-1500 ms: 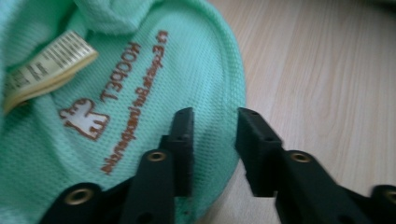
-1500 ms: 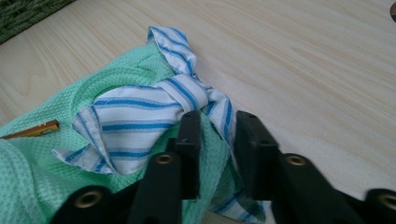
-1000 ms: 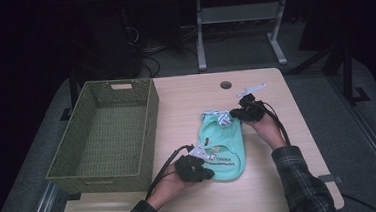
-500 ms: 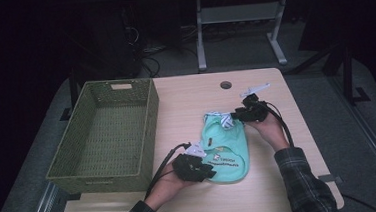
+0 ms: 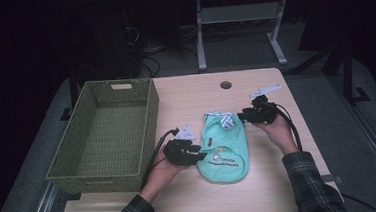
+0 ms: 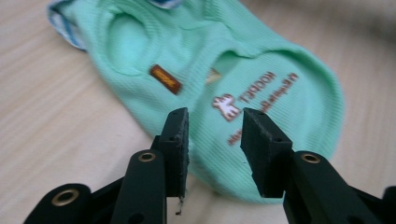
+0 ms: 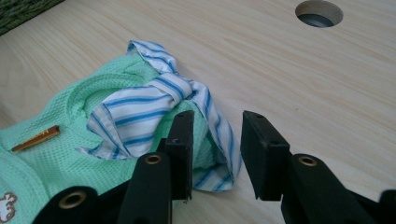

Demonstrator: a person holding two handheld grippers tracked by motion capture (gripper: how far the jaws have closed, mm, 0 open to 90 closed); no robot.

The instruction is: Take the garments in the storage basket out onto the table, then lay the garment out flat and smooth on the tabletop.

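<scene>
Left gripper [image 5: 195,149] sat nearest the person, at the left edge of the mint-green pet shirt [image 5: 225,148]. Its jaws had just been opening and stood apart; in the left gripper view [image 6: 215,140] nothing was pinched, and the hem of the shirt [image 6: 261,88] lay past the tips and under the gap (pads not pressing the cloth, as far as could be seen). The left hand [image 5: 168,167] came in from the near edge, forearm angled toward the shirt, sleeve just in frame.

The shirt lay flat on the wooden table [image 5: 195,98], right of centre, with printed lettering at its near end and a small brown label [image 6: 165,79] on its body. The blue-striped white collar [image 5: 224,119] was bunched at the far end.

Right gripper [image 5: 247,115] was at that far end, beside the collar. In the right gripper view [image 7: 215,140] its jaws had parted moments before and stood apart, one tip just beside the striped fabric [image 7: 140,109], clamping nothing. The right hand [image 5: 277,130] reached along the shirt's right side, plaid cuff near the table's near-right corner.

Open tabletop ran beyond the shirt to a round cable hole [image 5: 225,85]. The green woven basket [image 5: 149,118] stood along the left side, its right wall near the left gripper, well apart from the shirt.
</scene>
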